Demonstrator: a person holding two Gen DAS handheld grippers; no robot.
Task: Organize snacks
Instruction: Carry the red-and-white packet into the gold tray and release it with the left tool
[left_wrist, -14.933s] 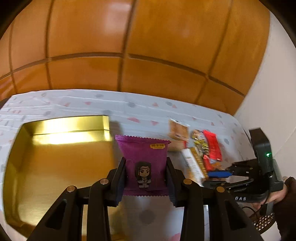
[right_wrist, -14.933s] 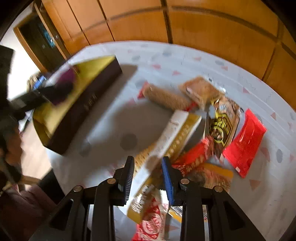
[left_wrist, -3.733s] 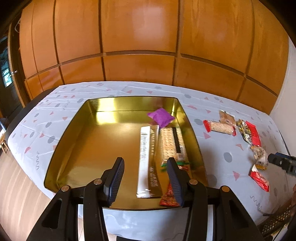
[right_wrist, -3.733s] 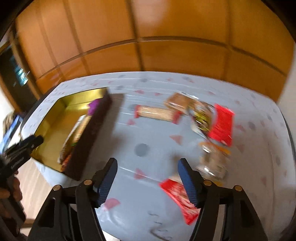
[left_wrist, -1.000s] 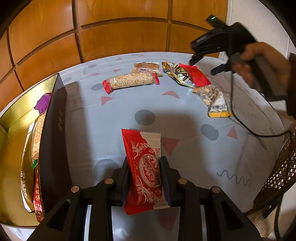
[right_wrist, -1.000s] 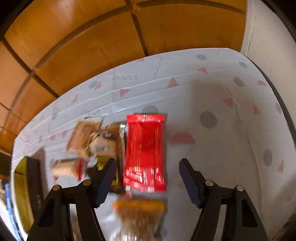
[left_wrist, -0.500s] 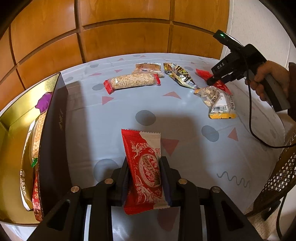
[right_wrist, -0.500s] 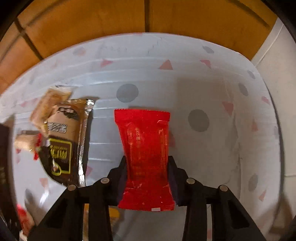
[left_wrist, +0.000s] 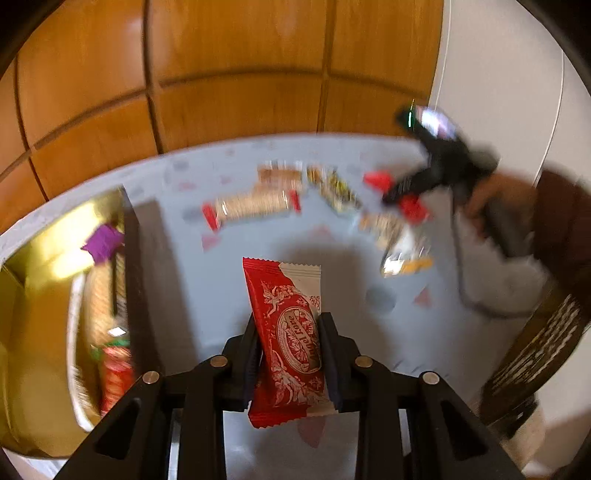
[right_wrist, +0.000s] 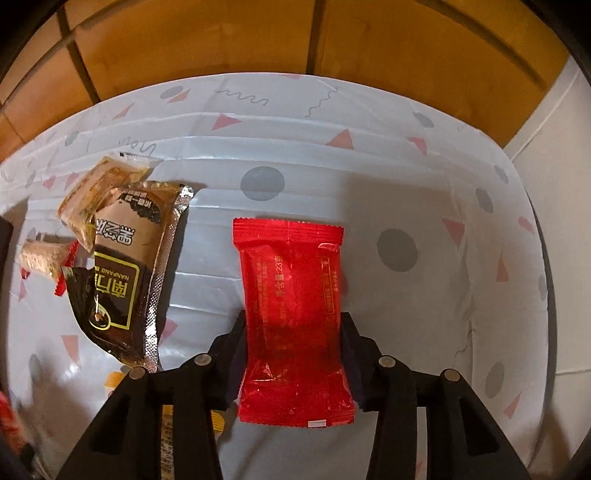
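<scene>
The left gripper (left_wrist: 288, 354) pinches a red and white snack packet (left_wrist: 287, 334) by its long edges, jaws pressed close, the packet held clear above the tablecloth (left_wrist: 236, 295). To its left stands the dark wall of the gold box (left_wrist: 133, 280), with packets already lying inside; open cloth lies between packet and box, and ahead of it. Farther off lie a cracker pack (left_wrist: 251, 207) and other snacks, blurred.

The right gripper (right_wrist: 293, 354) has a plain red packet (right_wrist: 293, 314) between its jaws, pads against both long edges, the jaws easing open. Its far edge points at bare cloth (right_wrist: 369, 177), with free room to the right. A brown and black packet (right_wrist: 125, 266) lies just left, not touching it
</scene>
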